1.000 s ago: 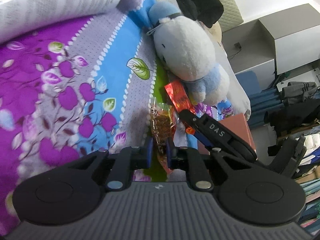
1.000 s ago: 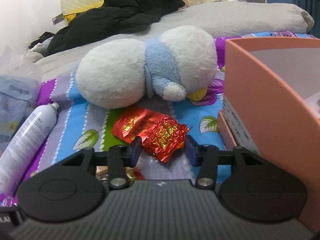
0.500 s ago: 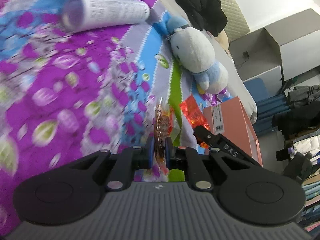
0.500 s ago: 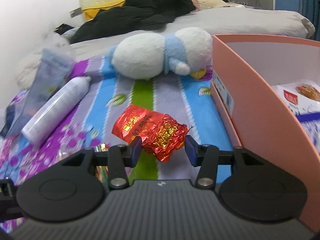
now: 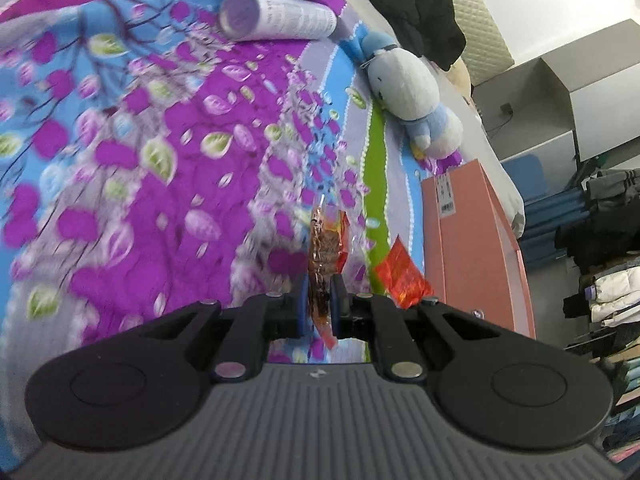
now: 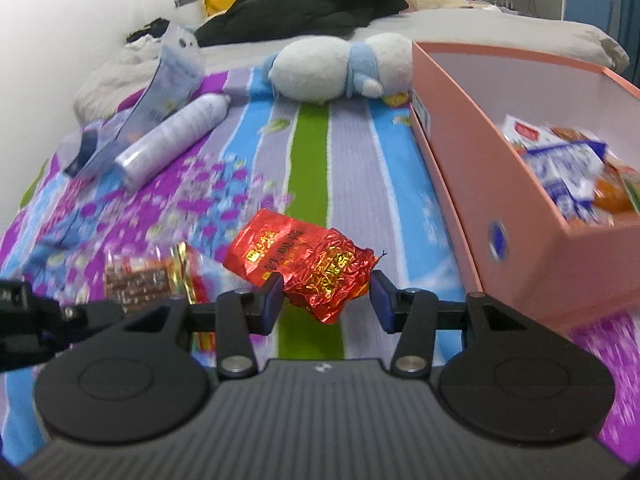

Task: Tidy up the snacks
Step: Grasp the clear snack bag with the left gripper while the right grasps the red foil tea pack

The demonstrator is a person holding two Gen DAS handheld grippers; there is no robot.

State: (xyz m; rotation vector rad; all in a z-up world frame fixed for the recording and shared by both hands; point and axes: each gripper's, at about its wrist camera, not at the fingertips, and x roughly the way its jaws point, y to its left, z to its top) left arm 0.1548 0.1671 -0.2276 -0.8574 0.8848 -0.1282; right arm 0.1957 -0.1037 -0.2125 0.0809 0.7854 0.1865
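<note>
Right wrist view: your bedspread point(image 6: 352, 152), striped and floral, fills the frame. On it at right sits the pink box point(image 6: 452, 152), open-topped, with wrapped snacks point(image 6: 568, 168) piled inside. At the far end lies a white-and-blue plush point(image 6: 320, 72), just beside the box's far corner; behind it a black garment point(image 6: 312, 0) on grey bedding. To the left lie a white bottle point(image 6: 172, 136) and a pale pouch point(image 6: 172, 76), touching each other. Your right gripper point(image 6: 326, 296) is clamped on a red foil packet point(image 6: 304, 264), blue pads pressing its crumpled lower end, the packet lifted clear of the bedspread and well short of the box interior. Left wrist view: your left gripper point(image 5: 320, 308) has its tongs nearly together, pinching a clear packet point(image 5: 326, 248) of brown snacks edge-on, also off the bedspread. The red foil packet point(image 5: 402, 276) shows just to its right, between it and the box point(image 5: 472, 248). Background is motion-blurred in both views.
</note>
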